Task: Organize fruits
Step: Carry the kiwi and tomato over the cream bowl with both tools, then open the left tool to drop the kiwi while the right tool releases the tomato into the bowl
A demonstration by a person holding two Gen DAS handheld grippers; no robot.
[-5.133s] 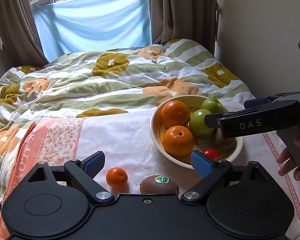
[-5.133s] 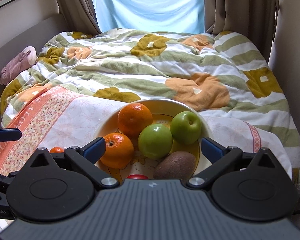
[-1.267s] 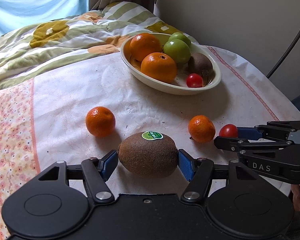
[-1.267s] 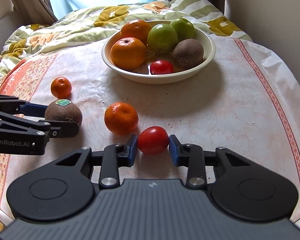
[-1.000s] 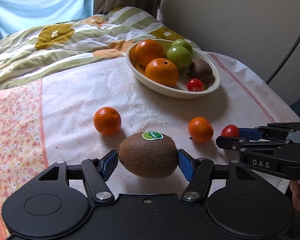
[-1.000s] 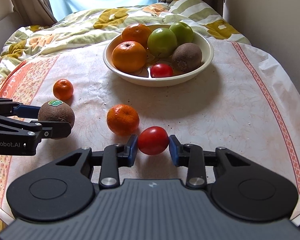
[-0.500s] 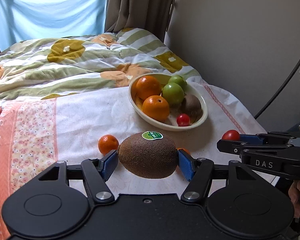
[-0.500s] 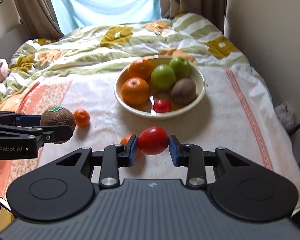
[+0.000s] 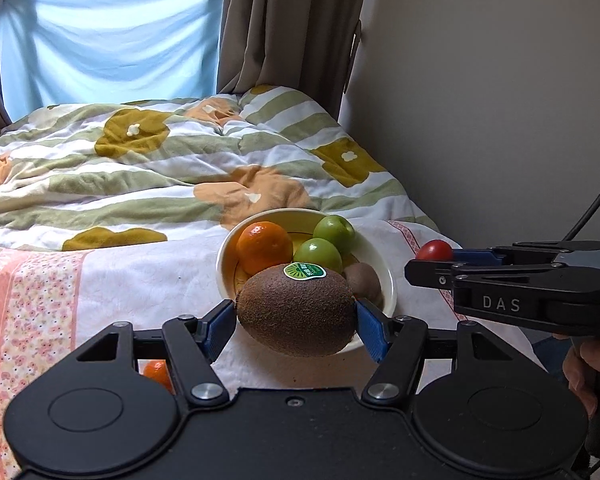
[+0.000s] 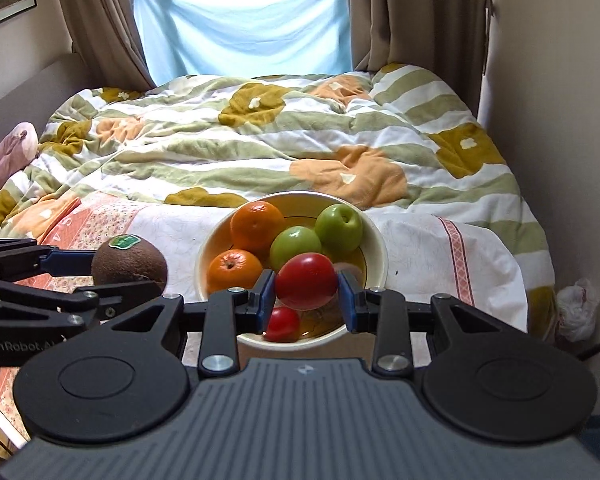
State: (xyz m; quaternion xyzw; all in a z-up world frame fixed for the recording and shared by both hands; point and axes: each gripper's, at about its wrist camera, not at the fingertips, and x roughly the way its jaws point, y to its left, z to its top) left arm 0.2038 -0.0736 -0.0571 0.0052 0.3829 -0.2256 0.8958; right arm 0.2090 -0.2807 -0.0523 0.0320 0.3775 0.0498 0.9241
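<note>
My left gripper [image 9: 296, 316] is shut on a brown kiwi [image 9: 296, 310] with a green sticker, held in the air in front of the cream bowl [image 9: 388, 280]; the kiwi also shows in the right wrist view [image 10: 130, 262]. My right gripper [image 10: 306, 294] is shut on a red tomato [image 10: 306, 286], held above the near side of the bowl [image 10: 374, 240]; it also shows in the left wrist view [image 9: 434, 250]. The bowl holds two oranges [image 10: 256, 224], two green apples [image 10: 338, 228], a kiwi [image 9: 362, 280] and a small tomato [image 10: 283, 323].
A small orange [image 9: 156, 372] lies on the tablecloth under my left gripper. The table [image 10: 420, 248] stands against a bed with a flowered quilt [image 10: 260, 140]. A wall [image 9: 500, 100] is close on the right. A cable [image 9: 596, 204] hangs at the right.
Both grippers have risen with their fruit and moved toward the bowl. The kiwi and the tomato, once on the cloth, are now held in the air by the bowl.
</note>
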